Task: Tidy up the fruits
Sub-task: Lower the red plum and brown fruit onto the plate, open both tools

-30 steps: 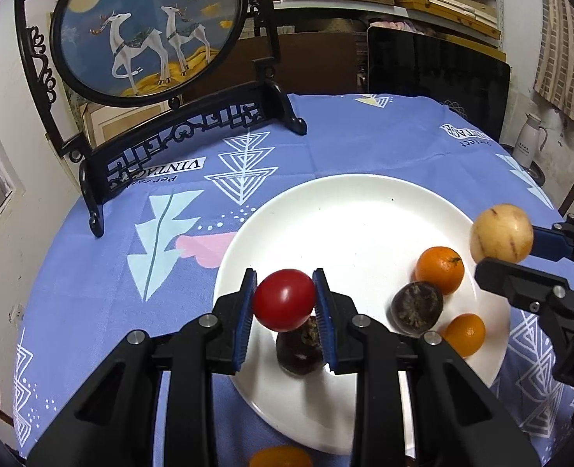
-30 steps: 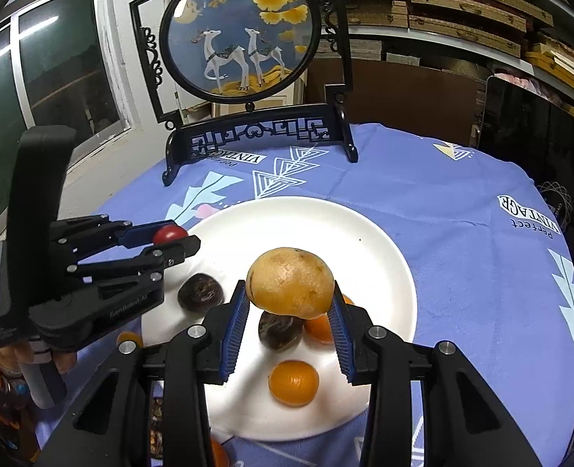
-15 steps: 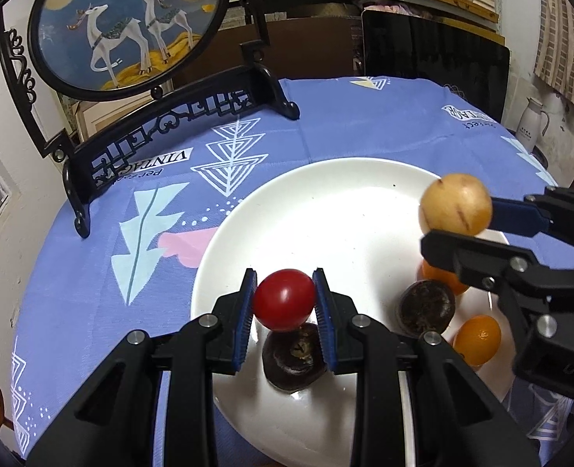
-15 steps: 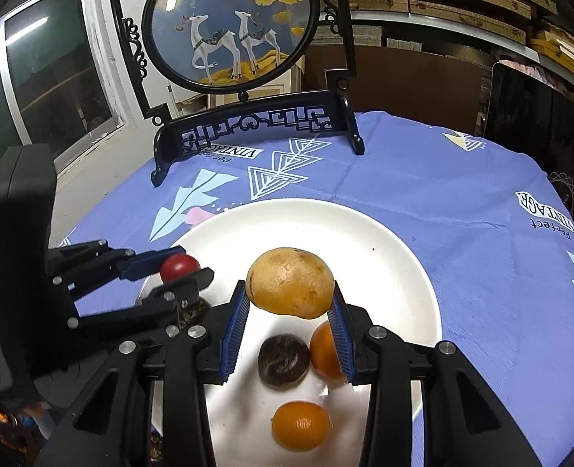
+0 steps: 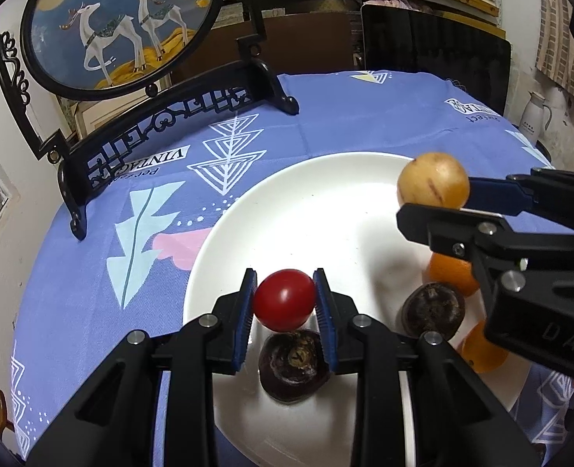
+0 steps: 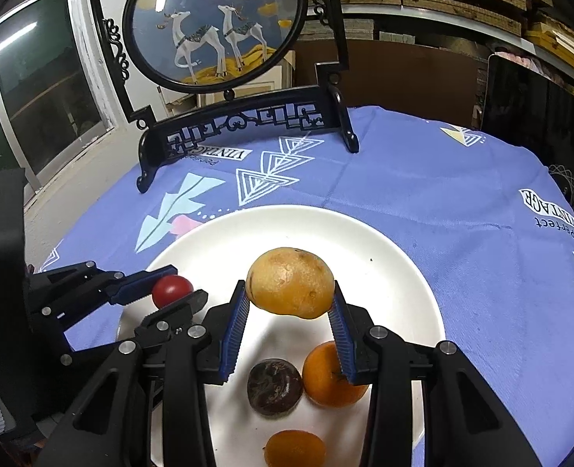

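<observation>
The left gripper point(image 5: 285, 303) pinches a red tomato point(image 5: 284, 299), angled down over the white plate's point(image 5: 325, 202) near edge, its jaws starting to part. The right gripper point(image 6: 288, 313) clamps a yellow fruit point(image 6: 290, 282) above the plate's middle.

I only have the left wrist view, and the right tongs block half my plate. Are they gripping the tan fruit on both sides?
Observer: Yes. In the right wrist view, both blue pads of the right tongs press the tan fruit, one on each side.
Operator: Is the fruit resting on anything?
Observer: No. It hangs above the white plate and touches no other fruit.
Operator: And the oranges behind those tongs?
Observer: The larger orange sits right beside a dark fruit. The smaller orange lies apart from both, nearer the camera.
</observation>
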The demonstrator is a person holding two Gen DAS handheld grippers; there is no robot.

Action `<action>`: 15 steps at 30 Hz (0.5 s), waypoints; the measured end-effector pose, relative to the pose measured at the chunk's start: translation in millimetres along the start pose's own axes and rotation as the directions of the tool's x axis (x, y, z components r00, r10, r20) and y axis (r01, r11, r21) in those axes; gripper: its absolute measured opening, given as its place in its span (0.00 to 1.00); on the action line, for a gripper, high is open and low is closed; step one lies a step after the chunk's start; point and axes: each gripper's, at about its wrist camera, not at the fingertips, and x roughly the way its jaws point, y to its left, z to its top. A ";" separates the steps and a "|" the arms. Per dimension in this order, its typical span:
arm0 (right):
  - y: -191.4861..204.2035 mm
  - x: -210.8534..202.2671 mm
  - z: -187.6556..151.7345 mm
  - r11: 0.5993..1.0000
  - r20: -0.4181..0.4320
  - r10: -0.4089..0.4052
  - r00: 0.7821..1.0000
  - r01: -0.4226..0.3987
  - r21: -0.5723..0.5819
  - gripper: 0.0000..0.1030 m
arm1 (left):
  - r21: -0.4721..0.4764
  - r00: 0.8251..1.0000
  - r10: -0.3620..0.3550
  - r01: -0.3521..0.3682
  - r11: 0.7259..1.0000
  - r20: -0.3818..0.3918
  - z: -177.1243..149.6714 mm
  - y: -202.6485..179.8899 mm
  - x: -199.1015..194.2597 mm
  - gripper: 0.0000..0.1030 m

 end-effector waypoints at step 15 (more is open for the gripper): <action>-16.0 -61.2 -38.7 0.999 0.041 -0.008 0.999 0.007 0.039 0.67 | -0.008 0.998 0.023 -0.023 1.000 0.054 -19.8 9.1 -39.0 0.65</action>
